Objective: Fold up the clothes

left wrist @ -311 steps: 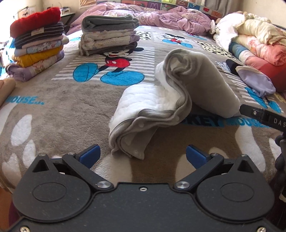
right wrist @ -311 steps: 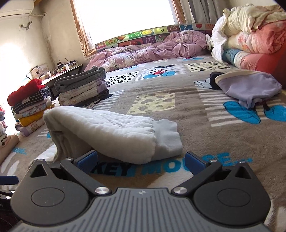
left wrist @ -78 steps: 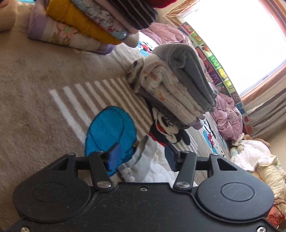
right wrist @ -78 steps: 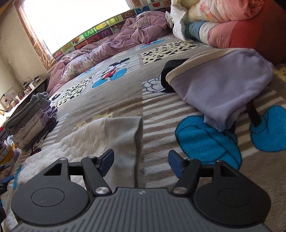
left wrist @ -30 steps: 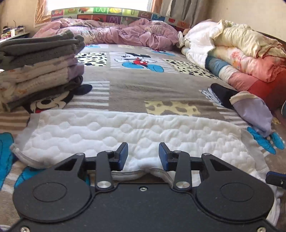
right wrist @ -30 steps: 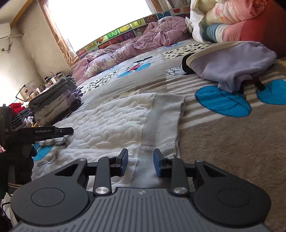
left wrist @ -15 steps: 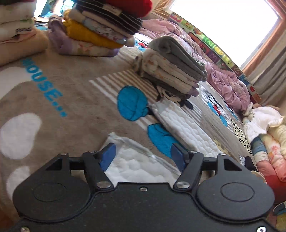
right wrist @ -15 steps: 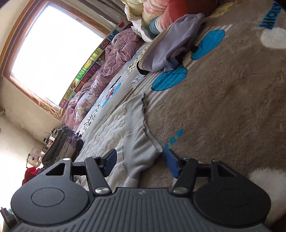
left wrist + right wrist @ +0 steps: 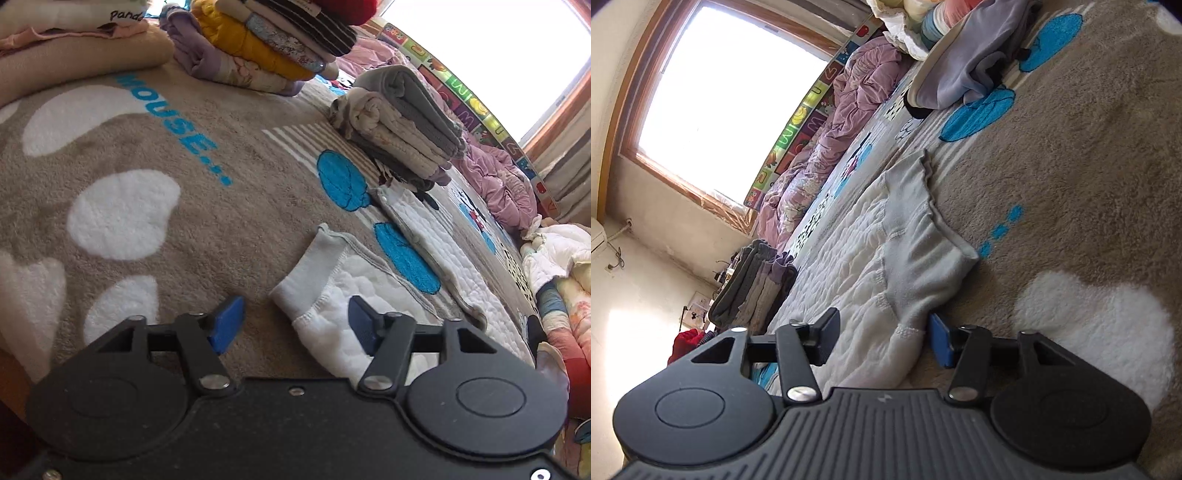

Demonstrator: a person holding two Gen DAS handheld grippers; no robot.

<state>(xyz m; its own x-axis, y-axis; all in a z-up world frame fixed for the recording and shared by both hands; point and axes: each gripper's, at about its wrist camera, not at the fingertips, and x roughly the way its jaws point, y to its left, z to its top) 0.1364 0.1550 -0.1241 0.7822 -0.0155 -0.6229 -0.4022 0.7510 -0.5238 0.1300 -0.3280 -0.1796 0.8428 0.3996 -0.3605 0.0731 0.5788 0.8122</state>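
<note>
White quilted trousers with grey cuffs and waistband lie spread flat on the brown Mickey Mouse blanket. In the left wrist view one leg's cuff end (image 9: 325, 295) lies between the pads of my open left gripper (image 9: 295, 325), and the other leg (image 9: 424, 229) runs off beyond. In the right wrist view the grey waistband end (image 9: 916, 236) lies just ahead of my open right gripper (image 9: 886, 339), with the near edge of the cloth between its pads. Neither gripper holds the cloth.
Two stacks of folded clothes (image 9: 399, 122) (image 9: 266, 48) and a beige folded pile (image 9: 74, 55) stand at the far left. A lilac garment (image 9: 979, 62) lies on the right, piled quilts (image 9: 561, 266) behind it, and a purple duvet (image 9: 842, 110) by the window.
Both grippers have opened wider than half a second ago and shifted slightly along the trousers' ends; a second ago both were nearly shut on the cloth's near edge.
</note>
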